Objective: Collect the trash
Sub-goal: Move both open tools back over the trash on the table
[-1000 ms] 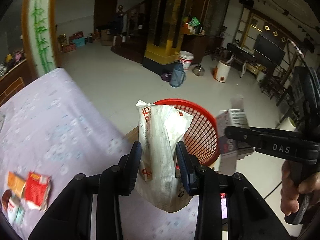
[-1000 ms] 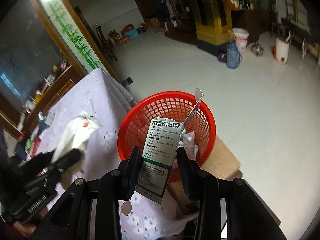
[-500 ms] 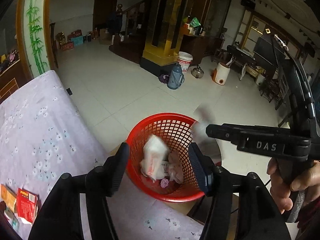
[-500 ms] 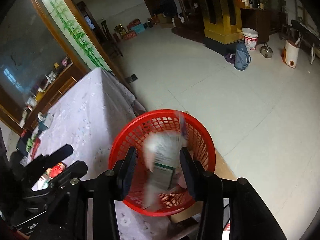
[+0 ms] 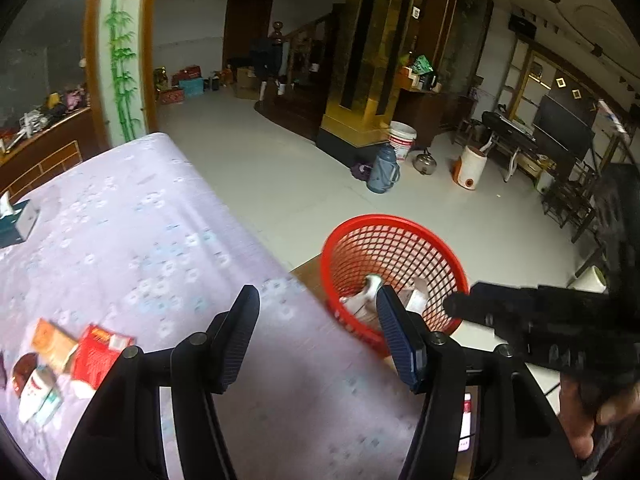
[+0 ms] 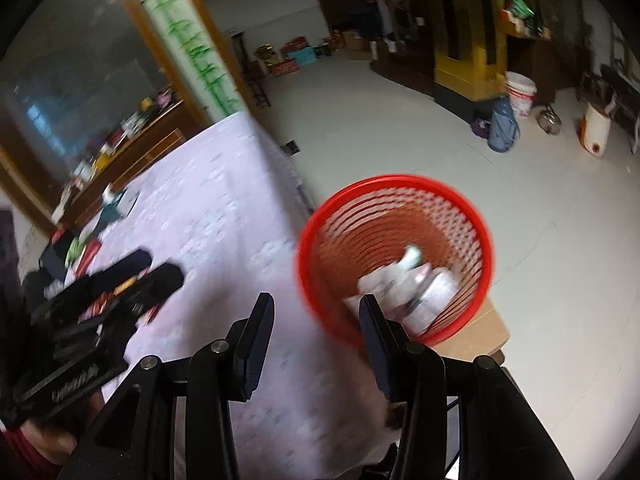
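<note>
A red mesh basket (image 5: 416, 248) (image 6: 320, 236) stands beside the table's corner on a low wooden stand. White wrappers and a small carton (image 5: 362, 300) (image 6: 404, 284) lie in its bottom. My left gripper (image 5: 318, 336) is open and empty above the table edge, just left of the basket. My right gripper (image 6: 316, 338) is also open and empty, near the basket's rim. Several snack packets (image 5: 96, 354) lie on the lilac flowered tablecloth (image 5: 140, 240) at the lower left. In the left wrist view the right gripper (image 5: 532, 320) shows blurred, held by a hand.
A tissue box (image 5: 18, 220) sits at the table's far left. On the tiled floor beyond the basket stand a blue thermos (image 5: 382, 172), a white bucket (image 5: 402, 140), a kettle (image 5: 425, 162) and a white cooler (image 5: 472, 168). A wooden cabinet (image 6: 132, 152) runs behind the table.
Both grippers opened and let the white bag and the carton fall into the red basket. Both have since swung left, back over the table.
</note>
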The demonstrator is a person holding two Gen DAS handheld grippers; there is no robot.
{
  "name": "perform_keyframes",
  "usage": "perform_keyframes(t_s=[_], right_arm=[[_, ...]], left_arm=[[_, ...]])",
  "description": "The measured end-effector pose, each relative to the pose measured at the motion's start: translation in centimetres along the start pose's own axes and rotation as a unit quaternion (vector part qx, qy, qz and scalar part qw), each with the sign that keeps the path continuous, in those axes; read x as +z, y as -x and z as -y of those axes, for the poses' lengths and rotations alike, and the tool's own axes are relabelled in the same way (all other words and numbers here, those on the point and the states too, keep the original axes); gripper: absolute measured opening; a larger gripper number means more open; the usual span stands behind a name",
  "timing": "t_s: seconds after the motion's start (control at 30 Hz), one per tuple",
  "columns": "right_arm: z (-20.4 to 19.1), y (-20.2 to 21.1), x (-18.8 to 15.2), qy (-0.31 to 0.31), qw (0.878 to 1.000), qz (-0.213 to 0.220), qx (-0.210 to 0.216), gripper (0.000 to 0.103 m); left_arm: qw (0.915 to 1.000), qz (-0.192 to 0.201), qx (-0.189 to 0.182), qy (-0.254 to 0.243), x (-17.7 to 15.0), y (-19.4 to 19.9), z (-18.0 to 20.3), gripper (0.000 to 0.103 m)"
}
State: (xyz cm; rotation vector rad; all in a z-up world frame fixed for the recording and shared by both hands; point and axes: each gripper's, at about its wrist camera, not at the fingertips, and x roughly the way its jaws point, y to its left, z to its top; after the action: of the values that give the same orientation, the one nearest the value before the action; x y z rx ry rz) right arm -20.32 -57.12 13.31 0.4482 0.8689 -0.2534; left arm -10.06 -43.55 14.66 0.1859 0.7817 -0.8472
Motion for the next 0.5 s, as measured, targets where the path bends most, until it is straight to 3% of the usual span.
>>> perform_keyframes(t_s=[0.17,0.5], right_arm=[[-5.7,0.1,-3.2,0.049,0.999,-0.008,0.001,0.048],[-12.5,-0.7,-5.6,0.069,0.997,-0.014,0.019,0.048]], left_arm=[[0.9998,0.009,0.011,0.011,-1.7,2.7,-2.7,0.059],[0.9976,0.014,0.048,0.049,-6.0,8.9,-10.0,0.059]])
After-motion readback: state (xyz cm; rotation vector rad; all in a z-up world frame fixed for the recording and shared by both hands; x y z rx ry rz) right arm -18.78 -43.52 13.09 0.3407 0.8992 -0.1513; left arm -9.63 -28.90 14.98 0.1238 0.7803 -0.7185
